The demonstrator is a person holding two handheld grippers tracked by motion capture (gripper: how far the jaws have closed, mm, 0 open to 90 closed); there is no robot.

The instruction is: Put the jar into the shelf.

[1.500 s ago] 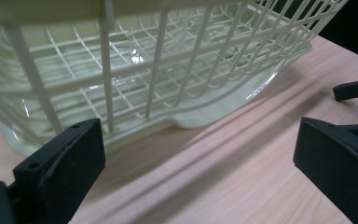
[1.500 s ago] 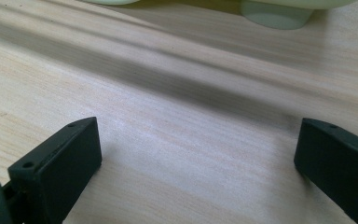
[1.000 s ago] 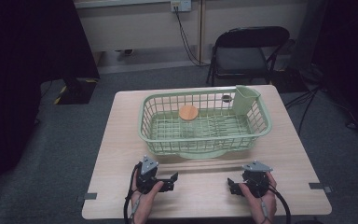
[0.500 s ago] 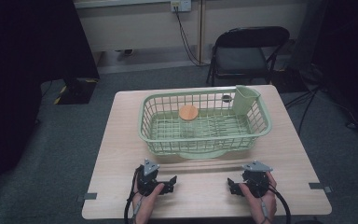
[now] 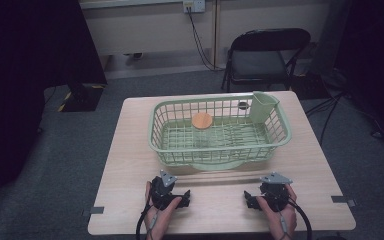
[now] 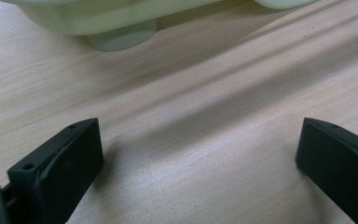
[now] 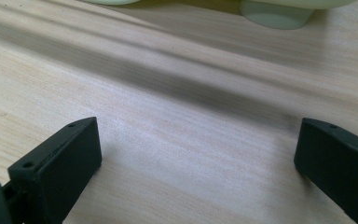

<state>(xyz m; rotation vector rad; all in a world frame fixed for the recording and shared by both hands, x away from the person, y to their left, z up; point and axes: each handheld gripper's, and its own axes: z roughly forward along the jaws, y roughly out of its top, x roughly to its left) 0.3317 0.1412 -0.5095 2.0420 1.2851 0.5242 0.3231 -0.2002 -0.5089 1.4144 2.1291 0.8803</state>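
Note:
Both grippers rest low on the wooden table [image 5: 130, 150] near its front edge, each held in a hand. My left gripper [image 5: 184, 196] points toward the middle, and its jaws have just been opening. In the left gripper view it [image 6: 200, 140] stands wide open over bare wood with nothing between the jaws. My right gripper [image 5: 248, 198] faces it from the other side. In the right gripper view it [image 7: 198, 137] is also wide open and holds nothing.
A pale green wire-style basket [image 5: 220, 150] stands in the middle of the table, just beyond both grippers. Inside it lie an orange disc [image 5: 202, 120] and a green cup holder [image 5: 263, 106] at the back right corner. A black folding chair [image 5: 265, 55] stands behind the table.

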